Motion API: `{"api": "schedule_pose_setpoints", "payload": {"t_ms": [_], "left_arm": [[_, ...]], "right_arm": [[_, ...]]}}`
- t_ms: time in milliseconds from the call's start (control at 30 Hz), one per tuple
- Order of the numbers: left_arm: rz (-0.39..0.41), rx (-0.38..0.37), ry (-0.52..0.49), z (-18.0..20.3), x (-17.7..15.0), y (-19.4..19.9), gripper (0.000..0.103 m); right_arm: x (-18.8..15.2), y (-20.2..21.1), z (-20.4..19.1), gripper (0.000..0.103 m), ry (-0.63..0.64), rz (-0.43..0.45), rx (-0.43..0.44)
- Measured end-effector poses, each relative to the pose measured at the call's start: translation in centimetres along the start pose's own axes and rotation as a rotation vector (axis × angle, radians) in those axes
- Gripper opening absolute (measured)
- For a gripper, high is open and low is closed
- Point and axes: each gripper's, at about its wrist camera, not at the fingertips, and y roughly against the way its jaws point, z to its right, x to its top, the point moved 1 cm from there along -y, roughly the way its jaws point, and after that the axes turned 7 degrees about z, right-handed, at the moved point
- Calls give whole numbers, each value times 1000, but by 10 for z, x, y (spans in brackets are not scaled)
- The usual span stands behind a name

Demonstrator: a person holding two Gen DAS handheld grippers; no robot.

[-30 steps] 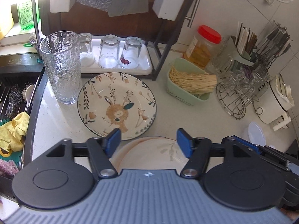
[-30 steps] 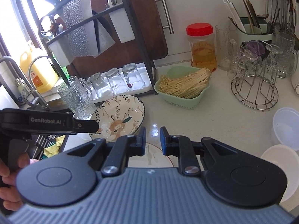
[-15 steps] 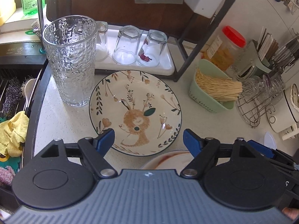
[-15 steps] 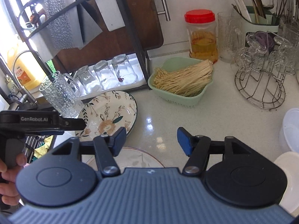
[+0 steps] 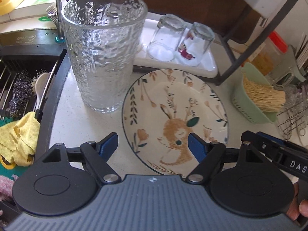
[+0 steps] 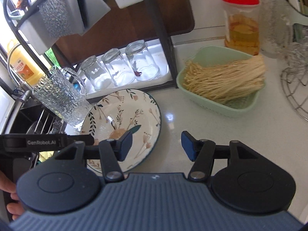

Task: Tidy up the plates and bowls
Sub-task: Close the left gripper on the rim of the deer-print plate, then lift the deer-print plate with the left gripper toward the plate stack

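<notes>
A cream plate with a deer and leaf pattern lies flat on the white counter; it also shows in the right wrist view. My left gripper is open and empty, its blue pads astride the plate's near left edge. My right gripper is open and empty, its left pad over the plate's right rim, its right pad over bare counter. The left gripper's arm crosses the right view at the left.
A tall textured glass stands just left of the plate. Upturned glasses sit on a white tray under a black rack. A green basket of noodles, a red-lidded jar and a wire stand are right. The sink is left.
Both grippers moved forward toward the deer plate, which now looms larger. The right gripper went from nearly shut to open. A second plate near the cameras has dropped out of view.
</notes>
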Motion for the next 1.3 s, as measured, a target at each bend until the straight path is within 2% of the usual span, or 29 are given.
{"api": "schedule_pose_setpoints", "payload": {"t_ms": [100, 233, 367, 467, 533, 700, 867, 1100, 1300], "left_arm": [[-14, 35, -35, -3, 1, -13, 82], [-35, 24, -5, -12, 2, -25, 77], [-39, 9, 5, -14, 3, -32, 67], [-42, 5, 8, -12, 3, -37, 60], [-56, 7, 8, -11, 3, -42, 53], [-44, 11, 22, -11, 3, -48, 45], [-35, -47, 110, -23, 6, -42, 44], [7, -57, 136, -18, 14, -26, 45], [12, -99, 143, -15, 22, -19, 45]], "right_arm": [[3, -20, -2, 52, 4, -27, 9], [6, -41, -3, 50, 13, -49, 20], [9, -57, -3, 49, 19, -67, 13], [11, -65, -2, 41, 22, -78, 8], [11, -69, -2, 31, 28, -88, -3], [11, -77, 0, 24, 27, -102, -13], [15, -76, 2, 24, 7, -126, 19], [28, -62, 1, 25, 8, -131, 43], [40, -50, 4, 25, -10, -115, 46]]}}
